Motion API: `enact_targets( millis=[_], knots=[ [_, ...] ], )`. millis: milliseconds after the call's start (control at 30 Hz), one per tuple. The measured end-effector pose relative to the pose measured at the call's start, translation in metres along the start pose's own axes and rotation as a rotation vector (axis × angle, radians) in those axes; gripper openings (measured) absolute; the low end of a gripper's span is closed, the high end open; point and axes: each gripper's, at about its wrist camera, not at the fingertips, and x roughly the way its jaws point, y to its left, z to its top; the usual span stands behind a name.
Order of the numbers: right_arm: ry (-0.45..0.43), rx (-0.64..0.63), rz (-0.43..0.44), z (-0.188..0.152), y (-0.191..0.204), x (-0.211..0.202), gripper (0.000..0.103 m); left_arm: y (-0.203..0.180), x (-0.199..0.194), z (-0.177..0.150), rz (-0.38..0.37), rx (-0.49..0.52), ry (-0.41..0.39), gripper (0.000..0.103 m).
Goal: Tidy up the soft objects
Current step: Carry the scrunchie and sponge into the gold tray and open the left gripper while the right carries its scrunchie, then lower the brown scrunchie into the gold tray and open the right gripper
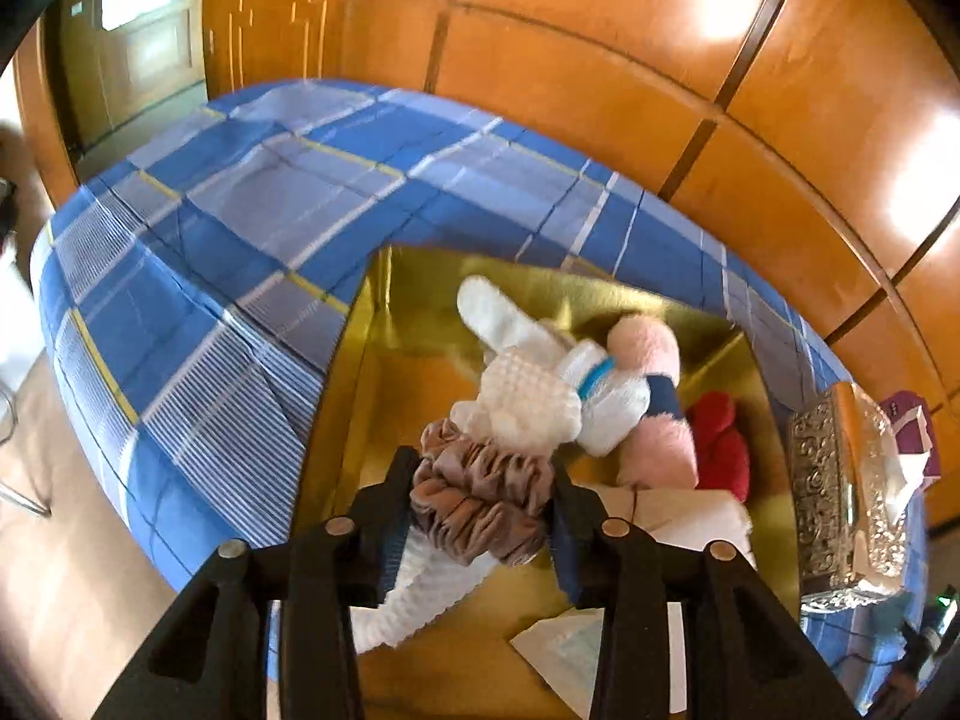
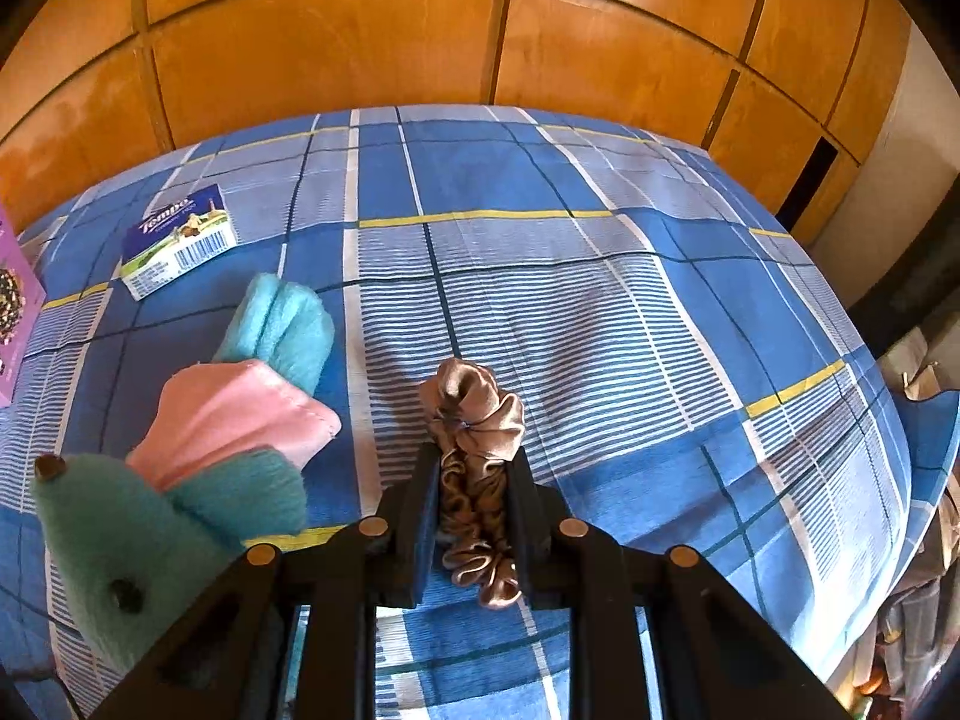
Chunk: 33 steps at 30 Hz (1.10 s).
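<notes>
your left gripper point(image 1: 480, 495) is gripping a ruffled mauve scrunchie point(image 1: 480, 498) over the gold box point(image 1: 372, 324); your right gripper point(image 2: 474, 498) is pinching a shiny tan scrunchie point(image 2: 474, 420).

I see a bed under a blue plaid sheet with yellow stripes point(image 2: 600, 276). Landmark: a teal-and-pink felt plush toy point(image 2: 198, 456) lying on it. Behind the toy sits a white-and-blue Tempo tissue pack point(image 2: 177, 240). In the left view a gold glossy open box point(image 1: 420, 372) and an embossed silver tissue holder point(image 1: 840, 492) rest on the sheet.
</notes>
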Motion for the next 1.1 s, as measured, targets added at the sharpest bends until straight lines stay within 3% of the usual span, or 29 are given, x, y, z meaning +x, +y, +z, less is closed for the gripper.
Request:
enact_targets(
  millis=[133, 200, 233, 400, 500, 667, 867, 1000, 1100],
  knots=[
    [0.061, 0.039, -0.018, 0.01, -0.004, -0.003, 0.018, -0.004, 0.008, -0.007, 0.018, 0.013, -0.015, 0.054],
    [0.039, 0.068, -0.029, 0.014, -0.009, -0.015, 0.018, -0.01, 0.007, -0.011, 0.037, 0.04, -0.042, 0.07],
    [0.024, 0.079, -0.029, 0.016, -0.012, -0.023, 0.018, -0.012, 0.004, -0.012, 0.044, 0.049, -0.055, 0.073],
    [-0.044, 0.049, 0.018, 0.034, -0.009, -0.077, 0.018, -0.016, -0.007, -0.016, 0.087, 0.084, -0.114, 0.074],
    [-0.076, -0.006, 0.089, 0.049, 0.009, -0.106, 0.018, -0.02, -0.026, -0.022, 0.092, 0.085, -0.196, 0.075],
    [-0.056, -0.013, 0.23, 0.082, 0.051, -0.12, 0.018, -0.039, -0.051, -0.037, 0.03, 0.151, -0.265, 0.076],
    [-0.034, 0.047, 0.401, 0.13, 0.12, -0.115, 0.018, -0.059, -0.076, -0.054, -0.041, 0.199, -0.312, 0.076],
    [-0.081, 0.005, 0.48, 0.151, 0.179, -0.133, 0.018, -0.062, -0.083, -0.06, -0.069, 0.192, -0.303, 0.076],
    [-0.133, -0.093, 0.575, 0.155, 0.225, -0.155, 0.018, -0.059, -0.083, -0.06, -0.049, 0.184, -0.304, 0.076]
  ],
)
